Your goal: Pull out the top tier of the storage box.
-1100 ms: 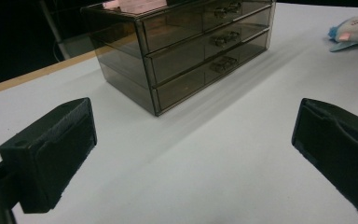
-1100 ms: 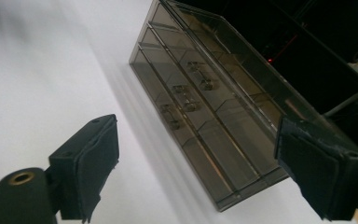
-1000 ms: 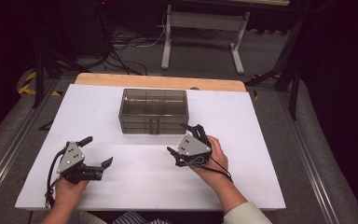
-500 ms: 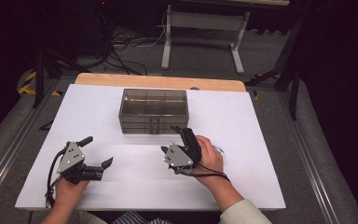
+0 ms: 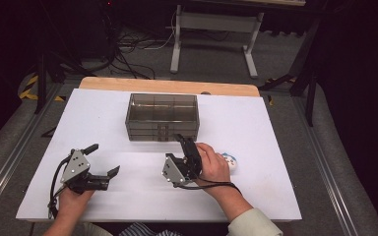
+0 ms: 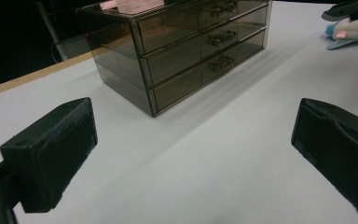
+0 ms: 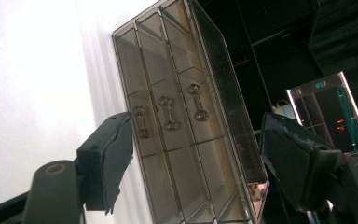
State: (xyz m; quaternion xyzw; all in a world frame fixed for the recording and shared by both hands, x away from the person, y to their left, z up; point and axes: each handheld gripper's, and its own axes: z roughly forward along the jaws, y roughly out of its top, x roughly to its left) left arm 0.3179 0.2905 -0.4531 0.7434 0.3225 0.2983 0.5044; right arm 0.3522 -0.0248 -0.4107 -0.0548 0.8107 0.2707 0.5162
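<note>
A person seated at a white counter (image 5: 275, 128) holds a two-jaw gripper in each hand, with a smoky, see-through three-drawer cabinet (image 5: 162, 116) standing toward the far middle of the surface. The cabinet's three drawers are all shut, each with a small dumbbell-shaped handle at its centre, as the left gripper view shows across the front (image 6: 186, 51).

The right gripper (image 5: 186, 148) sits just in front of the cabinet's front face, close to the drawer handles but not touching them. It is rolled onto its side, so its own camera sees the cabinet (image 7: 191, 130) standing on end, the three handles lined up between the two black fingers (image 7: 109, 158). Those fingers are spread wide, with nothing between them.

The left gripper (image 5: 103, 161) rests low over the near left part of the counter, well apart from the cabinet and aimed toward it at an angle. Its fingers (image 6: 56, 149) are likewise spread wide and hold nothing; bare white counter lies between them in the left gripper view.

Just beside the right hand (image 5: 211, 164), on its right side, lies a small white and blue object (image 5: 230, 161), partly covered by the hand and too small to make out. The same object appears at the top right corner of the left gripper view (image 6: 349, 32), near the far gripper.

A bare wooden strip (image 5: 128, 84) edges the far side of the counter.
</note>
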